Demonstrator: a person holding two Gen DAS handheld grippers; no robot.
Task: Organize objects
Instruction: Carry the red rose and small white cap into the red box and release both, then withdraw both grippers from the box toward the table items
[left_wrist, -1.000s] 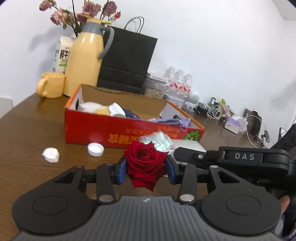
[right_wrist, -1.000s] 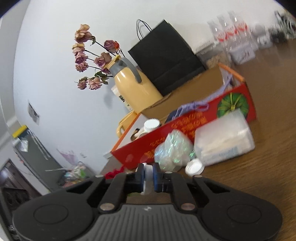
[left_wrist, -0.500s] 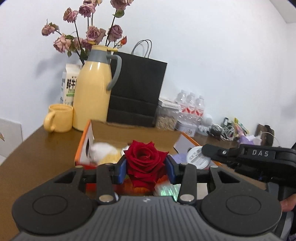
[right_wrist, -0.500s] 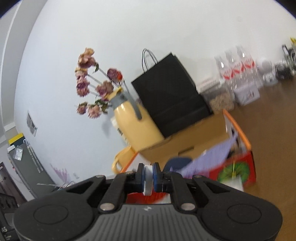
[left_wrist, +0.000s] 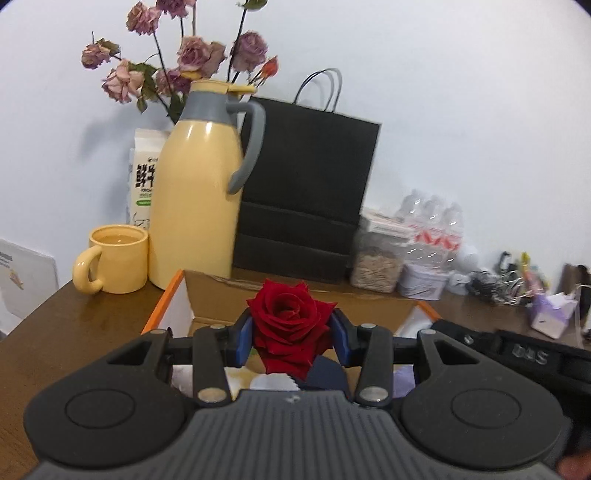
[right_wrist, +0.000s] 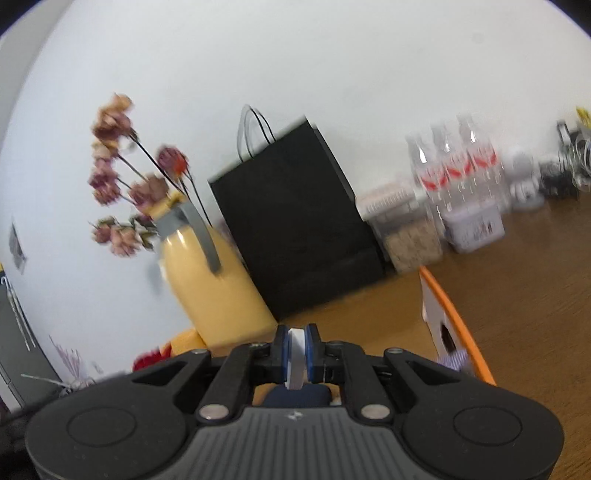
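Observation:
My left gripper is shut on a red rose, held over the open cardboard box with orange edges. Under the rose, inside the box, I see white and dark blue items. My right gripper is shut on a thin white round lid, held on edge above the same box, near its right wall. The right gripper's black body shows at the right of the left wrist view. The red rose shows as a blur at the lower left of the right wrist view.
Behind the box stand a yellow thermos jug, a yellow mug, a milk carton, dried pink roses and a black paper bag. Water bottles, a grain jar and cable clutter line the right wall.
Both grippers rose and moved forward from the table in front of the box to above its open top, carrying the rose and the lid. The box's red front has dropped out of view.

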